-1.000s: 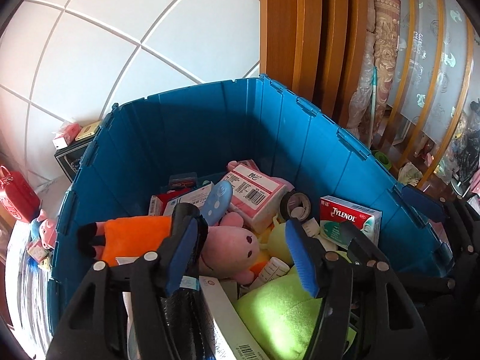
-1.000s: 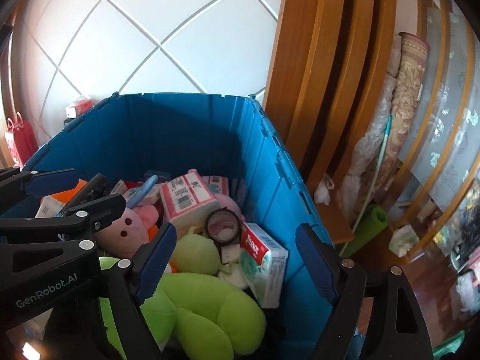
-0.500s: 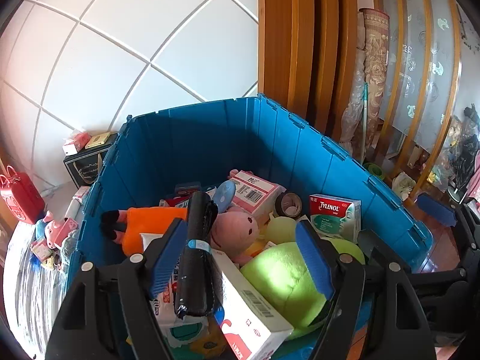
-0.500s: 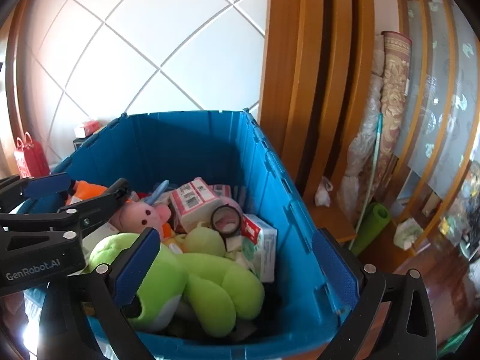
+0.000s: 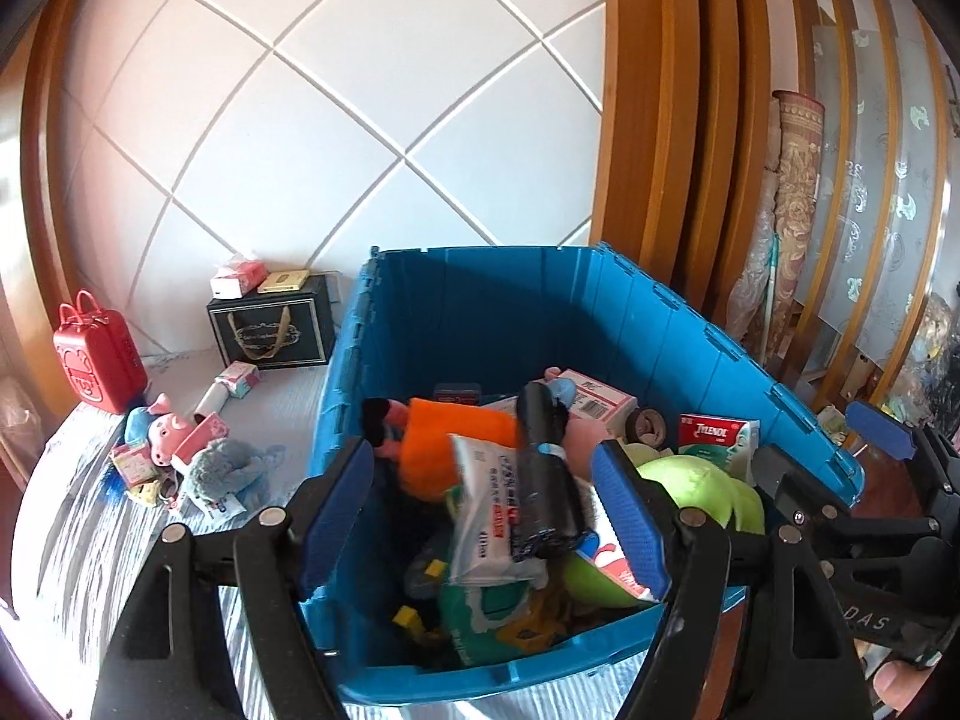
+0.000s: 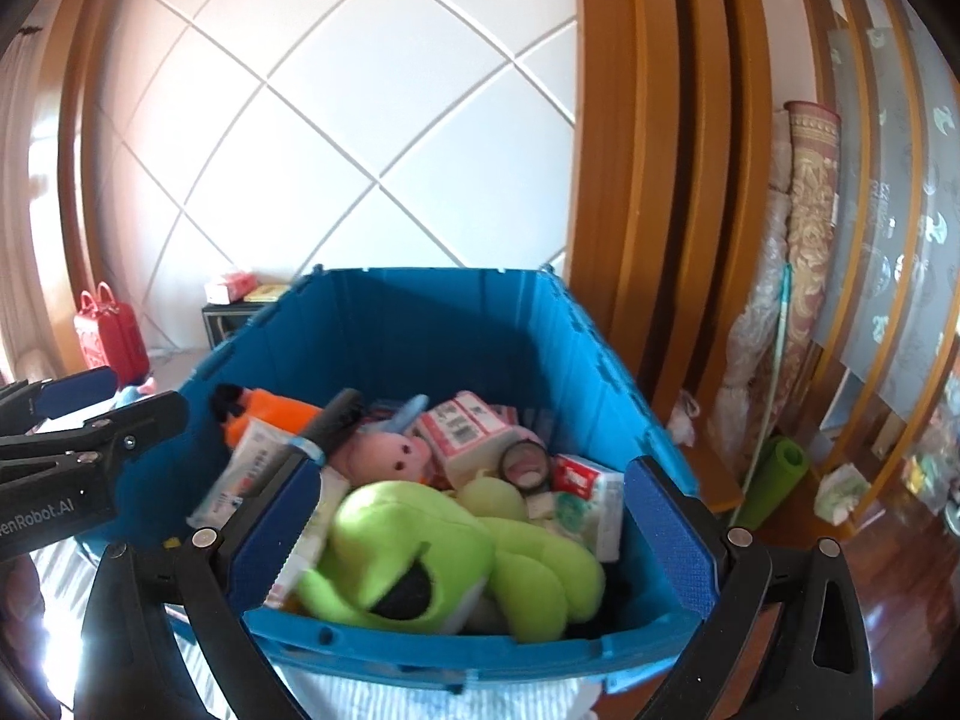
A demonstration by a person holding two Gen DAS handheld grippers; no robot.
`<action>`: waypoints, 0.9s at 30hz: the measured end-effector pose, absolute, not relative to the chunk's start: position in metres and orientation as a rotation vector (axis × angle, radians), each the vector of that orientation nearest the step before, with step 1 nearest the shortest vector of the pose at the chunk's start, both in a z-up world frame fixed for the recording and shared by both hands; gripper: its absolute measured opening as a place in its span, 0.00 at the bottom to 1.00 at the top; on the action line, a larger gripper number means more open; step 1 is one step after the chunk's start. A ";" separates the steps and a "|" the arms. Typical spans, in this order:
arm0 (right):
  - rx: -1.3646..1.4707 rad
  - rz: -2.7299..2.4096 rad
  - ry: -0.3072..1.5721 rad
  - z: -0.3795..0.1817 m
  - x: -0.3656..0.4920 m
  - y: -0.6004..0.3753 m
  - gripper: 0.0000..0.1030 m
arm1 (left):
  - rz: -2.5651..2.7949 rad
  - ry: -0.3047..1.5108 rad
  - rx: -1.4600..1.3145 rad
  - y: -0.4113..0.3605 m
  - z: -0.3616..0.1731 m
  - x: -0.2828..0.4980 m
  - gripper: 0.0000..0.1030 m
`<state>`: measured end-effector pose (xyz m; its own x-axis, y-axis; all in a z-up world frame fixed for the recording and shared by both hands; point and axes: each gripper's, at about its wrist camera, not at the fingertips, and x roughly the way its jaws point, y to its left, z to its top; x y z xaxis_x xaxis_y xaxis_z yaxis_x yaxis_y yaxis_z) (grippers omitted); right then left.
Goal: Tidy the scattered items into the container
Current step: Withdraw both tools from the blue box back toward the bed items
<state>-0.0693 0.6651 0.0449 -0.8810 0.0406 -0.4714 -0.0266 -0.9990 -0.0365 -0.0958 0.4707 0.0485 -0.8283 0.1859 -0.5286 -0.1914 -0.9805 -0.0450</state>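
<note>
Both hand-held grippers, left (image 5: 483,525) and right (image 6: 474,531), are held wide and empty over the blue crate (image 5: 606,276). Scattered toys (image 5: 180,450) lie at nine o'clock; the heaped black roll (image 5: 543,474) could be knocked out by a careless pass.

Blue container (image 5: 690,330) full of scattered items (image 5: 180,456)

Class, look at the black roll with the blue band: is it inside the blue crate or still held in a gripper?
Inside. The black roll lies on the packets in the blue crate, clear of the open left gripper.
</note>
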 end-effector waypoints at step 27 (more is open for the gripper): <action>-0.895 3.277 -0.188 0.006 -0.135 0.284 1.00 | 3.060 -0.141 -1.007 0.095 -0.022 -0.126 0.73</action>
<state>-0.1348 0.2839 0.0059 -0.8303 -0.2192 -0.5123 0.2763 -0.9604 -0.0369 -0.1265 0.0950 -0.0216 -0.8018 -0.0509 -0.5954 0.1054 -0.9928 -0.0571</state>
